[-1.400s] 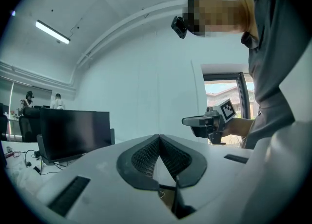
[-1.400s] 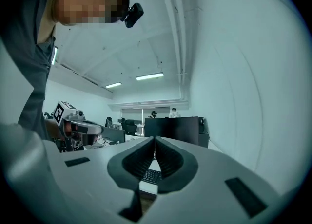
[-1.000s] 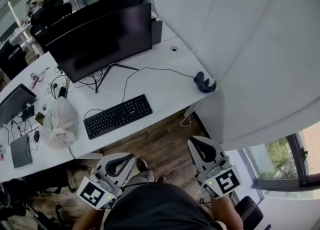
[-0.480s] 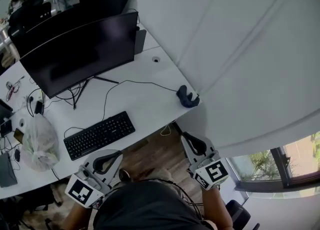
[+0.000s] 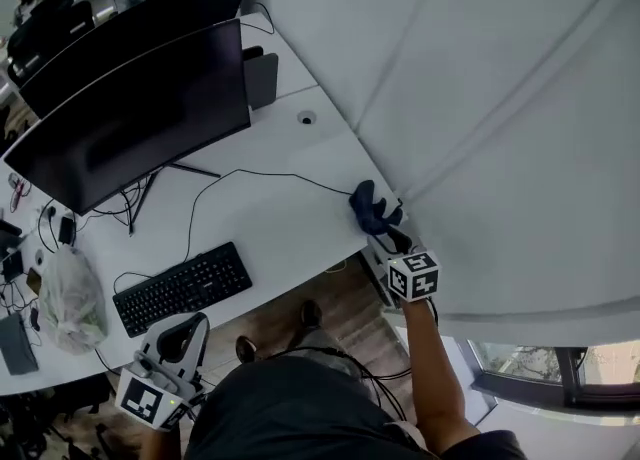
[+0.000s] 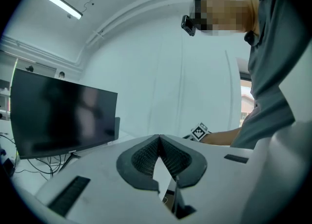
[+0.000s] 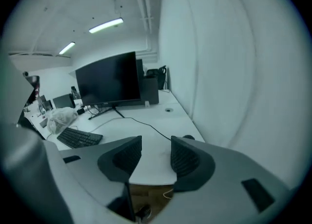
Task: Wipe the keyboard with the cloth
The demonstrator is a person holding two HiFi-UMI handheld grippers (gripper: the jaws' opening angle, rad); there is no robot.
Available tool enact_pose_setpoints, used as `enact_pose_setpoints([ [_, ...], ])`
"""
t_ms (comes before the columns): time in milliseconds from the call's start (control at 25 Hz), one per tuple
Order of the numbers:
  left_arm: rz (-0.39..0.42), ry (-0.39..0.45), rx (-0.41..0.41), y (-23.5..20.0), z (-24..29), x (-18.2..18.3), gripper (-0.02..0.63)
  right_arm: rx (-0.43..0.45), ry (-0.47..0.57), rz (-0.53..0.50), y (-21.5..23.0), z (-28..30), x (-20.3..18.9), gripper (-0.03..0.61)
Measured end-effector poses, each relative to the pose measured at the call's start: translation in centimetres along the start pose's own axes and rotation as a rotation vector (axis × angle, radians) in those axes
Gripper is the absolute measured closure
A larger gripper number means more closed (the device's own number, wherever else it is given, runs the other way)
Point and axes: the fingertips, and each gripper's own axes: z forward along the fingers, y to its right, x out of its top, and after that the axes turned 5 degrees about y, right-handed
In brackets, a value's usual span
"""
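The black keyboard [image 5: 182,288] [image 7: 78,138] lies near the front edge of the white desk [image 5: 290,223]. A dark blue cloth [image 5: 371,208] [image 7: 188,137] sits crumpled at the desk's right corner, against the wall. My right gripper [image 5: 390,238] [image 7: 156,142] reaches in just short of the cloth. Its jaws have just been opening and now stand apart with nothing between them. My left gripper [image 5: 193,321] [image 6: 159,138] hangs below the desk's front edge near the keyboard, its pads meeting and empty.
A large dark monitor [image 5: 130,118] [image 7: 109,79] stands behind the keyboard, with a cable [image 5: 270,176] running across the desk to the cloth corner. A plastic bag [image 5: 68,298] lies left of the keyboard. A white wall [image 5: 480,98] bounds the desk's right side.
My right gripper swung forward from beside the person's body to the cloth at the desk corner, and its jaws opened. The left gripper shifted lower left. The head view turned right.
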Motion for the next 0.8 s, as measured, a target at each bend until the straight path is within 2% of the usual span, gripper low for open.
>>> enact_pose_setpoints([
  [200,-0.004,-0.046,0.097,-0.8,4.9,-1.4,0.609,0.034,-0.152,0.026,6.9,8.5,-6.0,0.393],
  [400,-0.064,-0.095,0.173,-0.5,7.8,-1.7,0.609,0.114,-0.313,0.006,8.8,12.7,-10.8,0.387],
  [520,-0.079,-0.107,0.209,0.0,9.1,-2.6,0.609,0.140,-0.324,-0.005,9.5,14.5,-12.7,0.386],
  [600,-0.077,-0.114,0.225,0.1,9.5,-3.1,0.609,0.156,-0.318,-0.038,9.5,15.2,-12.8,0.387],
  [680,-0.081,-0.120,0.247,0.0,9.2,-2.9,0.609,0.180,-0.307,-0.079,8.4,15.0,-11.5,0.496],
  [760,-0.080,-0.124,0.276,-0.1,8.6,-2.4,0.609,0.213,-0.230,-0.077,6.6,13.9,-7.9,0.511],
  [800,-0.073,-0.119,0.290,-0.2,8.2,-2.0,0.609,0.236,-0.146,-0.076,5.5,12.8,-5.0,0.514],
])
